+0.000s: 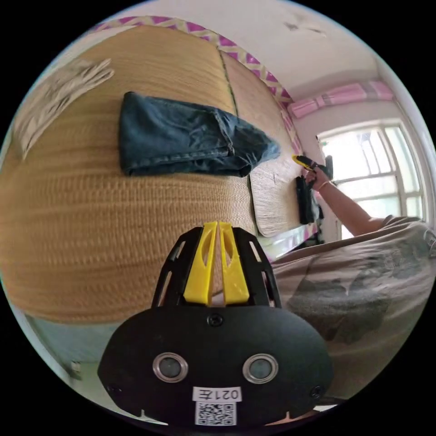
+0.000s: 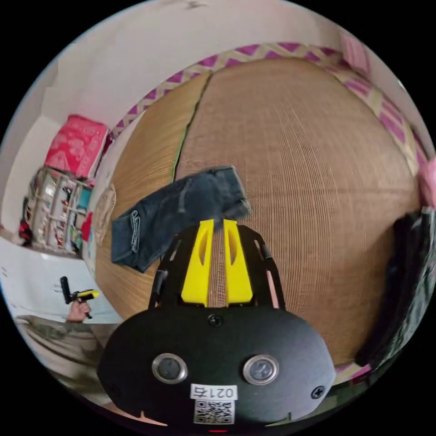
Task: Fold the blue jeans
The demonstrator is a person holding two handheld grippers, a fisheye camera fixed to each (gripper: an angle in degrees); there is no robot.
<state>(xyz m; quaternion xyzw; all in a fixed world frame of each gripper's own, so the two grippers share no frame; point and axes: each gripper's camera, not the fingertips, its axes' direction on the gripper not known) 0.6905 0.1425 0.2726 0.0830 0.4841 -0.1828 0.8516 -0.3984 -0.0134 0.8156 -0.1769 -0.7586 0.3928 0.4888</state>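
Left tool point(image 1: 218, 225), jaws together, hovers off folded jeans point(image 1: 190, 136).

Setting: bedroom in a home. Evidence: a wide bed point(image 1: 113, 236) covered by a woven straw mat point(image 2: 309, 150), edged with a pink-and-cream zigzag border point(image 2: 254, 51). Plain pale walls point(image 1: 290, 41). Bright window point(image 1: 377, 168) with a pink striped curtain point(image 1: 338, 96) above it. At the far side of the room, a cluttered shelf point(image 2: 54, 209) with a folded red quilt point(image 2: 76, 144) on top. Folded jeans point(image 1: 181, 136) lie on the mat; dark clothes point(image 2: 408, 281) sit at its edge.
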